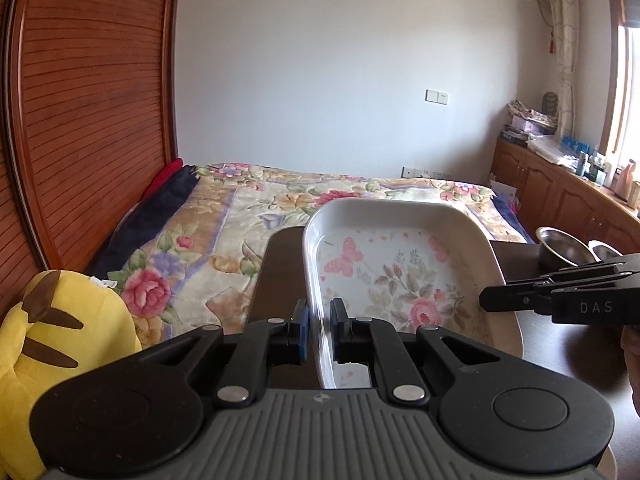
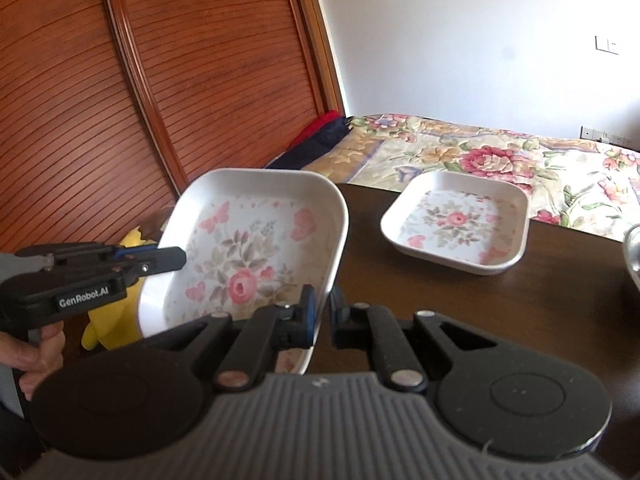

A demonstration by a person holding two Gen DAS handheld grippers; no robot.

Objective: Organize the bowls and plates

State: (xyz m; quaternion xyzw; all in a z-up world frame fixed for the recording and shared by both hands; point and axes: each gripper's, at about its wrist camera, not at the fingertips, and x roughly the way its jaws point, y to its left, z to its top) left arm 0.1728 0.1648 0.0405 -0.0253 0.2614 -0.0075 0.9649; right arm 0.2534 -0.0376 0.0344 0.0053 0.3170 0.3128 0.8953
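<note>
Bare dark table point(image 2: 460, 320) between lifted floral plate point(image 2: 256, 240) and second floral plate point(image 2: 456, 220); steel bowl point(image 1: 564, 246) far right.

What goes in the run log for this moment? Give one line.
left gripper: shut on large floral dish rim | right gripper: shut on opposite rim | dish: lifted, tilted | small floral dish: on table

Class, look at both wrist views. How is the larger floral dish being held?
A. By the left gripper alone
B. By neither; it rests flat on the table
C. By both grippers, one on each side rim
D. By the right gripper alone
C: the left gripper and the right gripper each clamp a rim of the dish, which is tilted above the table.
</note>
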